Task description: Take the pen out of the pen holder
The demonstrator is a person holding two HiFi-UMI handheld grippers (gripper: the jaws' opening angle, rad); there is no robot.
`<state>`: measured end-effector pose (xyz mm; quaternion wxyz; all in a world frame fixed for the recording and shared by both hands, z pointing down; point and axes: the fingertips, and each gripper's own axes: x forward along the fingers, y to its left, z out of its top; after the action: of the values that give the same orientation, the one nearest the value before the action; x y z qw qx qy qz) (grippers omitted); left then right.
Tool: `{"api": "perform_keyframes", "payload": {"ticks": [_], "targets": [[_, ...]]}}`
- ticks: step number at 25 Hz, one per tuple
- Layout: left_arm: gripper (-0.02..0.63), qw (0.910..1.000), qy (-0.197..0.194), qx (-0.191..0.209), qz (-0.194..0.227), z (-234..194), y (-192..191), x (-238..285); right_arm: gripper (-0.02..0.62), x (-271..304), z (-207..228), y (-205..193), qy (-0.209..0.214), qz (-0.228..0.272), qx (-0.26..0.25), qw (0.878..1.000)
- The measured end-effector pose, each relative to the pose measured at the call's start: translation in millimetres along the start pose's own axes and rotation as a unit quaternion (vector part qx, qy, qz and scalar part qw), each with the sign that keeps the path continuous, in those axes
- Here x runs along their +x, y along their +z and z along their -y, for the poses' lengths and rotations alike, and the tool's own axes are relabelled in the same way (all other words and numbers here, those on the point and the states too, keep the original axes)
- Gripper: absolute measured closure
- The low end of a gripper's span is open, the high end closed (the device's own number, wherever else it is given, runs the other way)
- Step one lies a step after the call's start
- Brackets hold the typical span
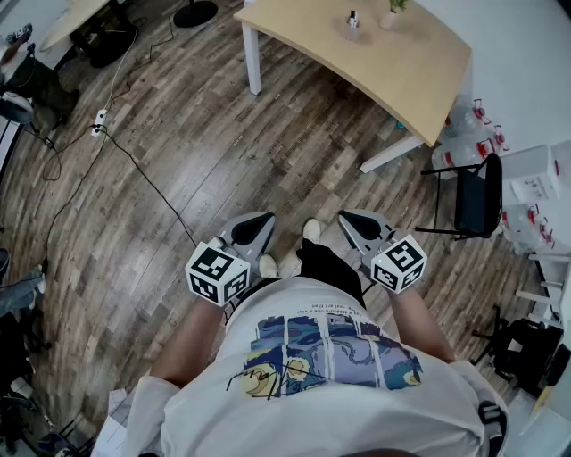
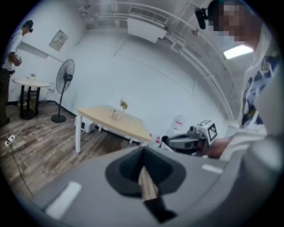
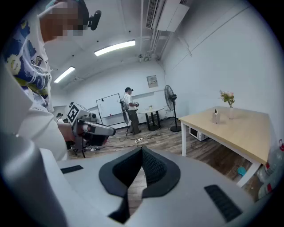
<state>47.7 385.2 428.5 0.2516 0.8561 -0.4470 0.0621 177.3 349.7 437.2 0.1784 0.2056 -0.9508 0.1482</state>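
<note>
Far across the wooden floor (image 1: 178, 161), on the pale worktop (image 1: 393, 71), the pen holder (image 1: 352, 27) stands with a dark pen (image 1: 352, 15) upright in it, just beside a small vase (image 1: 391, 12) of flowers. Well apart from it, the left claw (image 1: 263, 219) and right claw (image 1: 350, 220) hang at the person's waist. Each has its jaws closed tip to tip and grips nothing.

floor (image 1: 178, 161): wood planks, under left tongs (image 1: 264, 218) and right tongs (image 1: 347, 217) | table (image 1: 393, 62): pale top, white legs, well ahead, rightward | chair (image 1: 477, 196): black, right of right tongs | walls (image 3: 213, 57): white | ceiling lights (image 3: 114, 48): on | fan (image 3: 169, 95): far ahead, left of table
</note>
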Motion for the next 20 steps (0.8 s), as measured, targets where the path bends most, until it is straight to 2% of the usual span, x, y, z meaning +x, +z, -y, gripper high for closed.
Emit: {"api": "perform_keyframes", "payload": {"ticks": [7, 15, 18, 20], "targets": [[0.598, 0.9999, 0.011, 0.006, -0.002, -26.6, 24.8, 38.9, 0.589, 31.1, 49.8, 22.3, 0.019, 0.004, -0.008, 1.0], [0.598, 0.9992, 0.018, 0.036, -0.002, -58.8, 103.3, 127.7, 0.589, 67.7, 153.1, 71.0, 0.04, 0.006, -0.013, 0.999], [0.598, 0.9991, 0.019, 0.039, -0.004, -65.5, 119.6, 158.1, 0.585, 72.6, 184.2, 77.5, 0.048, 0.011, -0.012, 0.999], [0.598, 0.999, 0.015, 0.042, -0.006, -70.2, 126.7, 177.9, 0.538, 79.0, 208.4, 79.1, 0.051, 0.012, -0.008, 0.999]]}}
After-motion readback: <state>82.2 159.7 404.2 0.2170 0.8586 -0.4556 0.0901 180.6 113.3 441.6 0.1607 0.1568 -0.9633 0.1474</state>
